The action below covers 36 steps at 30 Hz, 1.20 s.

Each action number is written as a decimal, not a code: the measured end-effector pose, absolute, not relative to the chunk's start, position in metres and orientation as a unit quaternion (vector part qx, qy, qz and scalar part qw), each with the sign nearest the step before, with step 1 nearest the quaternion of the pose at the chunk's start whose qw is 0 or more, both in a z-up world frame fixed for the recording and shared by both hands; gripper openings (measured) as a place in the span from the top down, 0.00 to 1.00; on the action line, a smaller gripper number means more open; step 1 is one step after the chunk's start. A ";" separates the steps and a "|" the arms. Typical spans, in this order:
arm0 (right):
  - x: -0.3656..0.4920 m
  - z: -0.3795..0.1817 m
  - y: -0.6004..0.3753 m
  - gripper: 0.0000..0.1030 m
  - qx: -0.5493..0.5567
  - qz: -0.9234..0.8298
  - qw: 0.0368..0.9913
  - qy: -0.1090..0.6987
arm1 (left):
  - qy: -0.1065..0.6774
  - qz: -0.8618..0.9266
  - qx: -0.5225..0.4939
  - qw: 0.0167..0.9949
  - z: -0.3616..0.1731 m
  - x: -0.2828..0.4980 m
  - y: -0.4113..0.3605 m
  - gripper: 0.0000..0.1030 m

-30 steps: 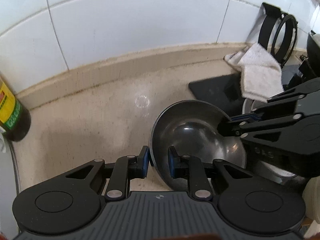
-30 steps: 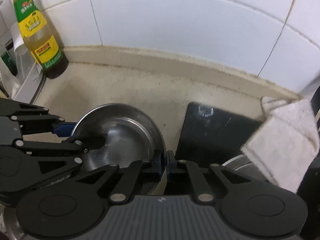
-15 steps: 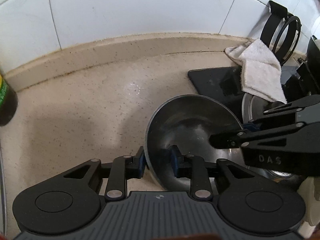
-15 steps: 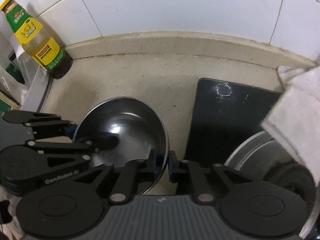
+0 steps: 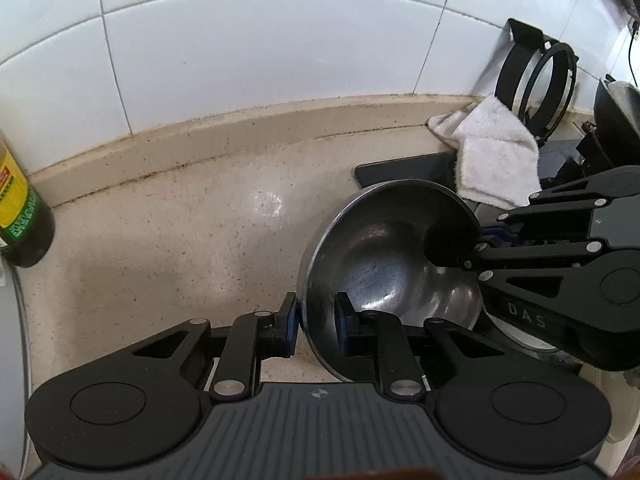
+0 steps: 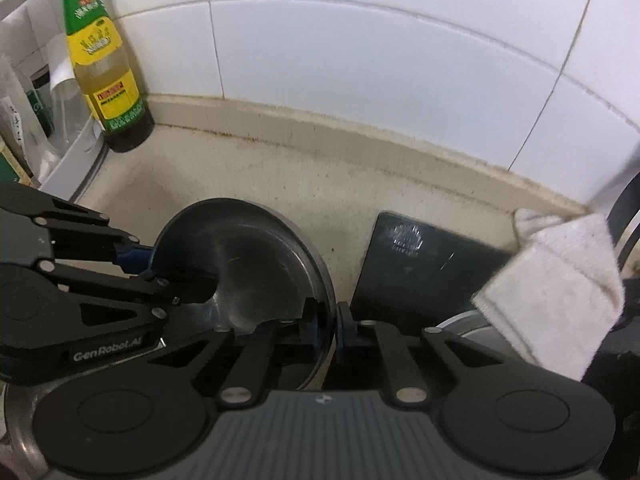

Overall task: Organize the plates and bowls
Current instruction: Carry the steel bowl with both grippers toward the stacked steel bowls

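A steel bowl [image 5: 384, 264] is held in the air over the beige counter, gripped by both grippers on opposite rims. My left gripper [image 5: 316, 318] is shut on its near-left rim, one finger outside, one inside. My right gripper [image 6: 326, 326] is shut on the bowl's right rim; the bowl also shows in the right wrist view [image 6: 256, 264]. Each gripper appears in the other's view: the right one [image 5: 480, 236] and the left one [image 6: 136, 264]. Another steel dish's rim [image 6: 460, 322] shows below at right, mostly hidden.
A black board [image 6: 420, 264] lies on the counter [image 5: 180, 248] beside a white cloth [image 5: 496, 164]. A sauce bottle [image 6: 104, 76] stands at the tiled wall on the left. A black wire holder [image 5: 540, 84] stands at the back right.
Both grippers have lifted the bowl and tilted it a little; the views have risen and swung towards the wall. Both grips are unchanged.
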State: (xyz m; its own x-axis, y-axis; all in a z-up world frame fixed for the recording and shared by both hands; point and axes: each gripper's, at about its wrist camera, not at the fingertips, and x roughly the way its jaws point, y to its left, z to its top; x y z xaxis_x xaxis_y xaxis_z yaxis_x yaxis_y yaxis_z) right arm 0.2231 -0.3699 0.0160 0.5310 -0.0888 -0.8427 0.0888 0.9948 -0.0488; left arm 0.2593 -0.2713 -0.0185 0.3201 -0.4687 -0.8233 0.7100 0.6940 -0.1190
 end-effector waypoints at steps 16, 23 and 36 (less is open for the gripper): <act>0.192 0.060 -0.337 0.90 -0.037 -0.057 0.894 0.443 | 0.410 -0.377 0.129 0.820 0.024 0.224 -0.244 0.76; 0.179 0.070 -0.326 0.90 -0.023 -0.057 0.897 0.438 | 0.402 -0.380 0.121 0.824 0.032 0.210 -0.230 0.76; 0.144 0.096 -0.291 0.90 -0.002 -0.027 0.895 0.445 | 0.375 -0.396 0.135 0.827 0.060 0.170 -0.185 0.74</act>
